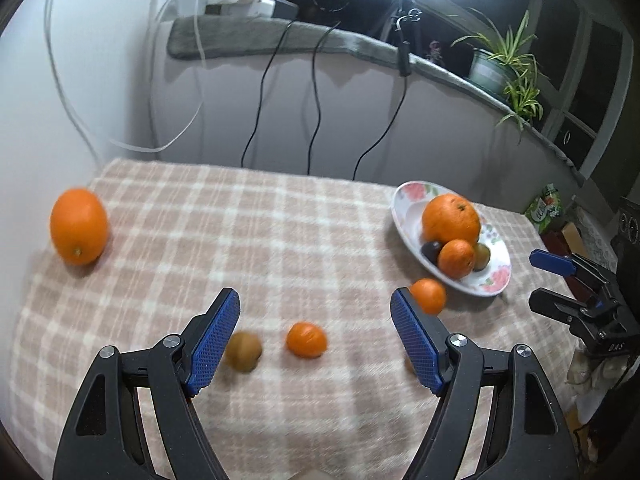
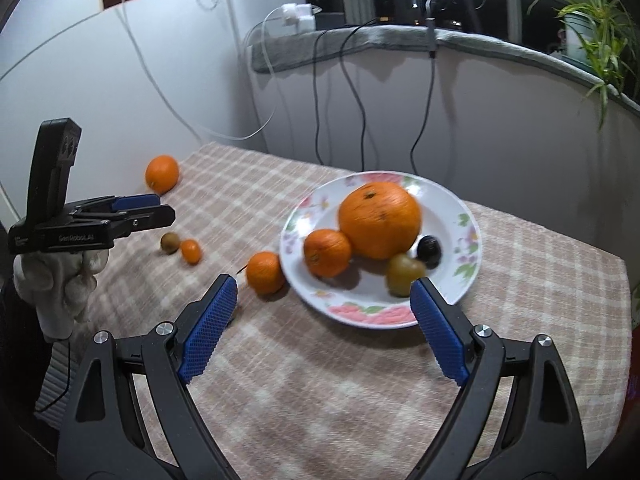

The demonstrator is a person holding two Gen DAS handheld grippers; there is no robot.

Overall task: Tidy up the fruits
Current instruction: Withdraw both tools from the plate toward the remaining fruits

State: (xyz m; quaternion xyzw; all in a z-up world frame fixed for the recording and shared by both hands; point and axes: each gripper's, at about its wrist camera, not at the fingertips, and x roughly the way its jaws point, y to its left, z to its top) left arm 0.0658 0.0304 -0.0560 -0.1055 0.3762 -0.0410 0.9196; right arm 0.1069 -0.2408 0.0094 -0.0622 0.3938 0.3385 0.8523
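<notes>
A floral white plate (image 1: 408, 208) (image 2: 460, 236) holds a big orange (image 1: 451, 219) (image 2: 380, 220), a mandarin (image 1: 456, 257) (image 2: 327, 252), a dark plum (image 2: 429, 249) and a greenish plum (image 2: 403, 274). A mandarin (image 1: 428, 296) (image 2: 265, 273) lies just beside the plate. A small mandarin (image 1: 306, 340) (image 2: 191, 251) and a kiwi (image 1: 243, 351) (image 2: 170, 242) lie between my left gripper's fingers, below them. A large orange (image 1: 79, 226) (image 2: 161, 173) sits at the far left. My left gripper (image 1: 316, 340) (image 2: 160, 208) is open and empty. My right gripper (image 2: 324, 328) (image 1: 556, 280) is open and empty, in front of the plate.
The checked cloth (image 1: 280, 232) covers the table. Cables (image 1: 312, 100) hang down the white wall behind. A potted plant (image 1: 504, 64) stands on the sill. A green carton (image 1: 545, 208) sits past the table's right edge.
</notes>
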